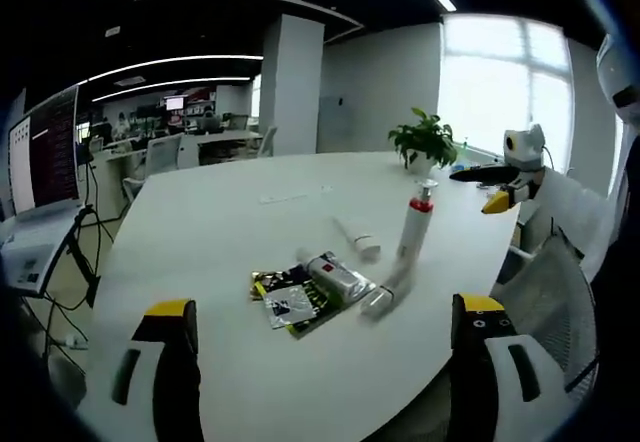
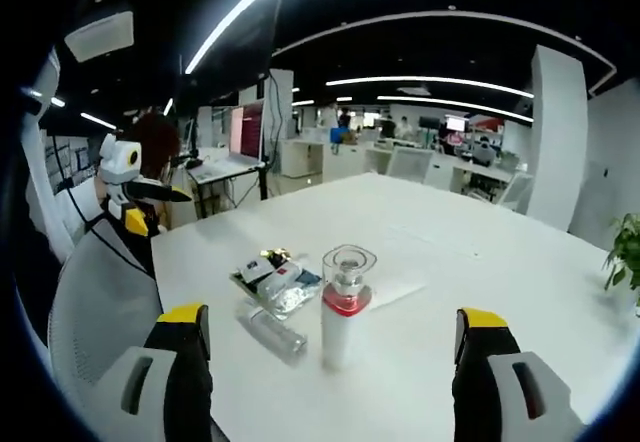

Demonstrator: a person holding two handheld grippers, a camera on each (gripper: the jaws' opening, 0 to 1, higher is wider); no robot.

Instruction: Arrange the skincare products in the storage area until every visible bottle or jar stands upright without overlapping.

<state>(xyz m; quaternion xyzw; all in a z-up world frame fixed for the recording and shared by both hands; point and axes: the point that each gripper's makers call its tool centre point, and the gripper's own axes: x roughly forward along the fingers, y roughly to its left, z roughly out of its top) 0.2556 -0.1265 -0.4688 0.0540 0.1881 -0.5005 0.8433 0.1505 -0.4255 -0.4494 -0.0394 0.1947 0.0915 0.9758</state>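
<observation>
Both claws stand wide with nothing between their jaws. Seen in the left gripper view, the left claw [image 1: 325, 337] hovers over the near edge of the white bench [image 1: 230, 232], its yellow-tipped jaws framing the cluster of skincare products. An upright white bottle with a red collar [image 1: 415, 224] stands at the right of the cluster; at its foot a clear tube [image 1: 380, 297] lies flat, and just left of that a silver-and-white tube [image 1: 335, 274] lies on its side, touching a pile of flat sachets [image 1: 290, 304] in dark and yellow wrappers. A small white tube [image 1: 360, 242] lies apart, a little farther back on the bench. Behind them a potted plant [image 1: 425, 142] sits by the far edge, and the right claw [image 1: 505, 190] comes in from the right, above a mesh office chair [image 1: 545, 292]. In the right gripper view, the right claw [image 2: 332, 347] faces the same group from the opposite side: the upright bottle [image 2: 343, 307] with its clear cap is nearest, the clear tube [image 2: 275, 332] lies flat just to its left, and the sachets [image 2: 270, 277] rest behind it. The left claw [image 2: 135, 202] shows at the left, above a chair back [image 2: 95, 302].
</observation>
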